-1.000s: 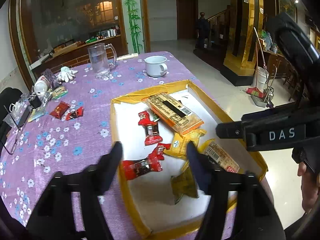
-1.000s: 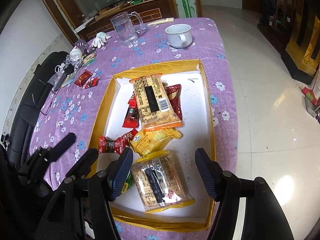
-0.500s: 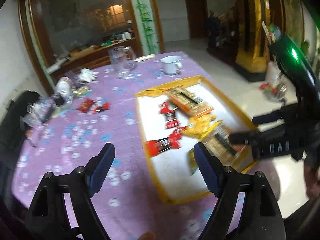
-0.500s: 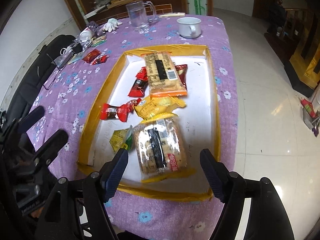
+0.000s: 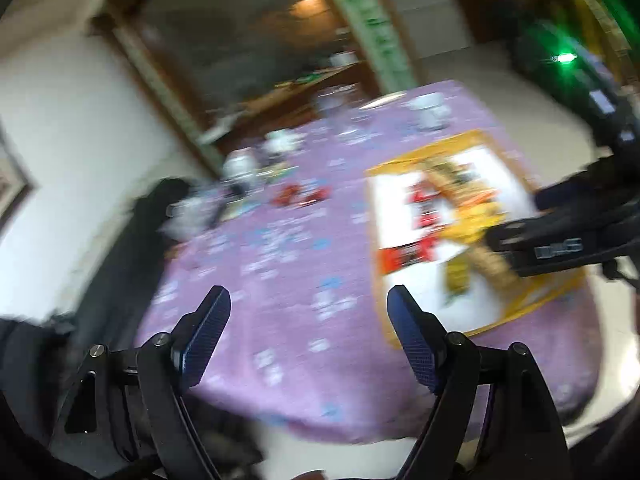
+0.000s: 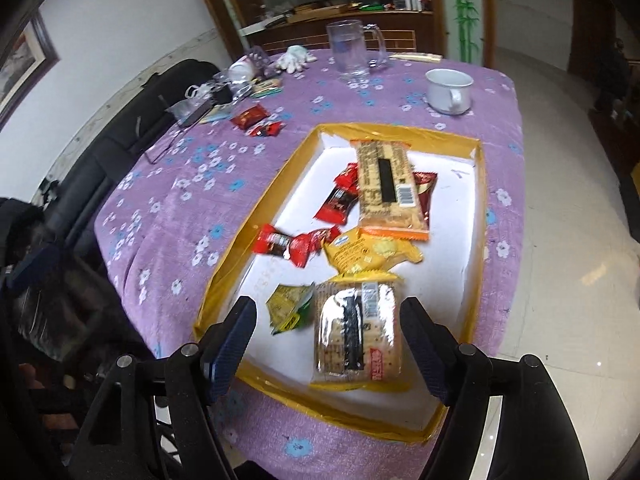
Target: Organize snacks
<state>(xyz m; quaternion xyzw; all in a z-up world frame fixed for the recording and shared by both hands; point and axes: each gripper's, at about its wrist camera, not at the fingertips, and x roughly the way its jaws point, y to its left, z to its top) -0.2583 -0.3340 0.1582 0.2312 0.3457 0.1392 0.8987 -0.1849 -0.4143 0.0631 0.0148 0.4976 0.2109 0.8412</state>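
The left gripper [image 5: 308, 312] hangs released and empty above the near edge of the purple flower-print tabletop [image 5: 280, 264], its view smeared by blur. The right gripper [image 6: 328, 320] is also spread wide, holding nothing, poised over the near end of the shallow yellow-rimmed cardboard tray [image 6: 256, 224] with a white floor. The snacks lie inside that tray — a clear-wrapped cracker pack [image 6: 356, 332] between the right gripper's fingers but apart from them, a small yellow-green sachet [image 6: 290, 306] just beside it, a yellow crinkled packet [image 6: 368, 254], red candy wrappers [image 6: 292, 244] and a long orange-edged biscuit pack [image 6: 386, 188] farther in. Two red candies [image 6: 258, 122] rest on the cloth outside the tray, near a white mug [image 6: 448, 90] and a clear glass jug [image 6: 352, 50].
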